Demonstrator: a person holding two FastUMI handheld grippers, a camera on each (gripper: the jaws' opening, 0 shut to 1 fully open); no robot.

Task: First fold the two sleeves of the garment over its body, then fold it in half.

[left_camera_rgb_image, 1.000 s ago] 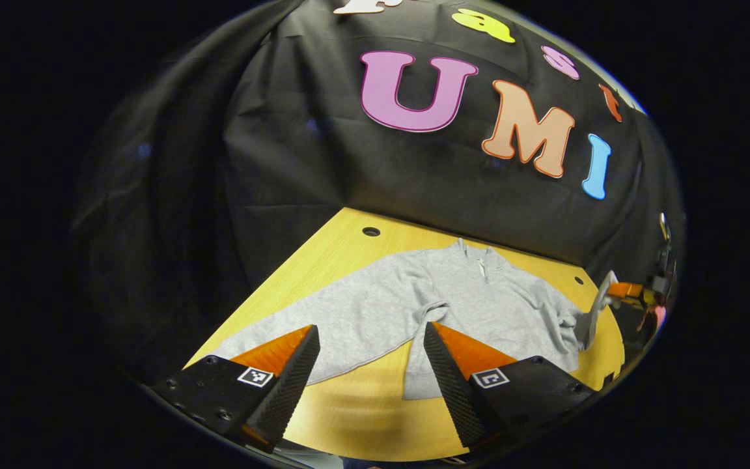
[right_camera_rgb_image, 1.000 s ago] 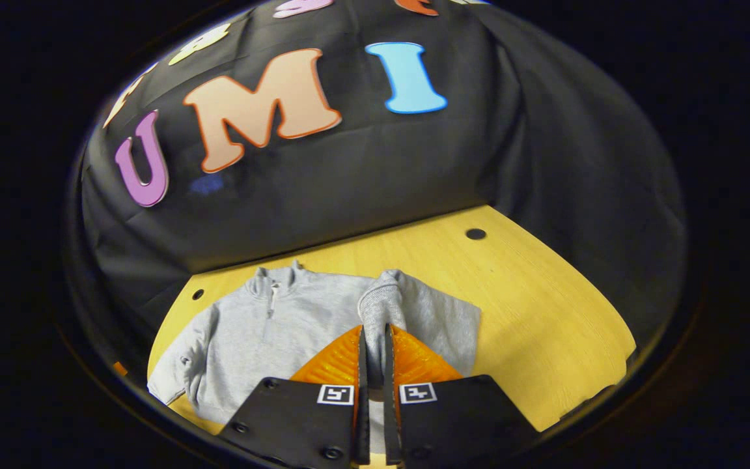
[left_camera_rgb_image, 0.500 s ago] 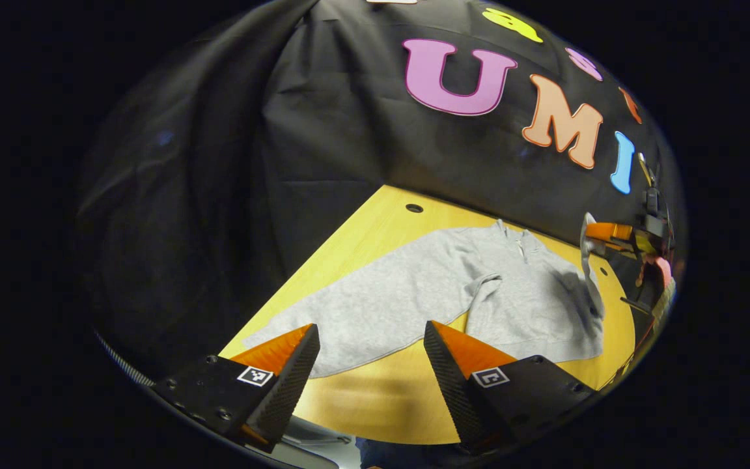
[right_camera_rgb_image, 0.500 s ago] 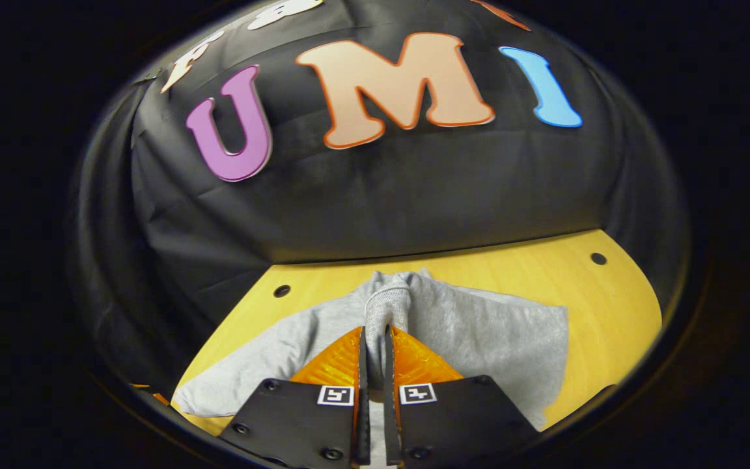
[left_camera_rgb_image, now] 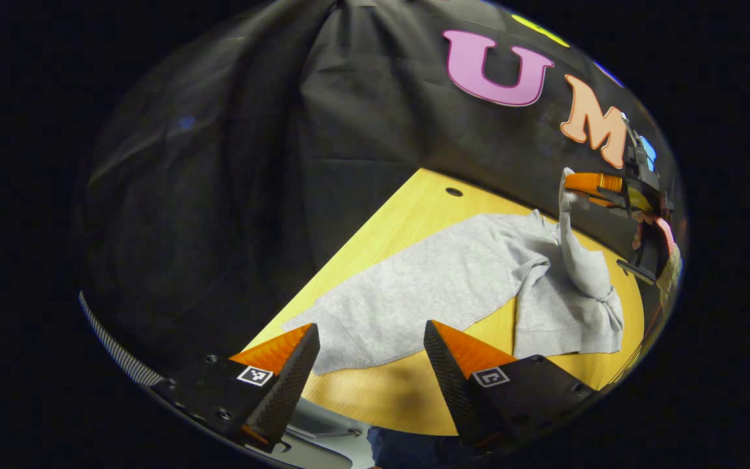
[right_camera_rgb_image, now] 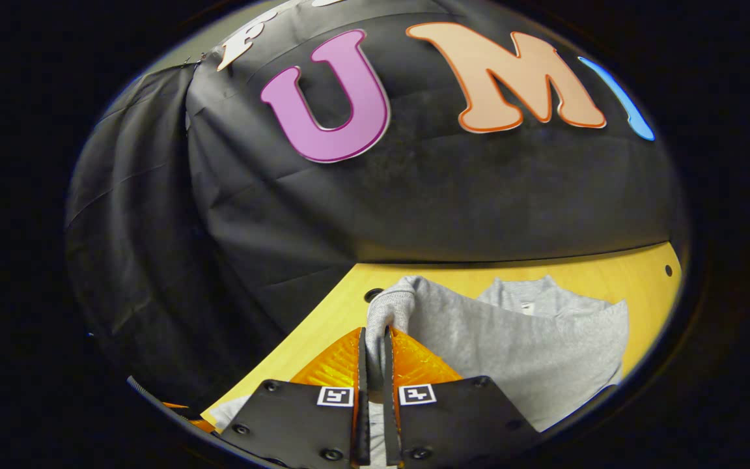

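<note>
No readable text apart from the wall lettering.

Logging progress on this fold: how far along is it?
Done: nothing yet; the left sleeve lies spread on the table. In hand: the right tongs pinch the right sleeve's cuff, lifted above the garment. Left: lay it down, left sleeve, halving. Left tongs are open.

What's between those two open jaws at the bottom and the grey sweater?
In the left gripper view, just bare wooden table lies between the open left gripper and the sweater. The nearest sleeve's edge lies just past the jaws, untouched.
</note>
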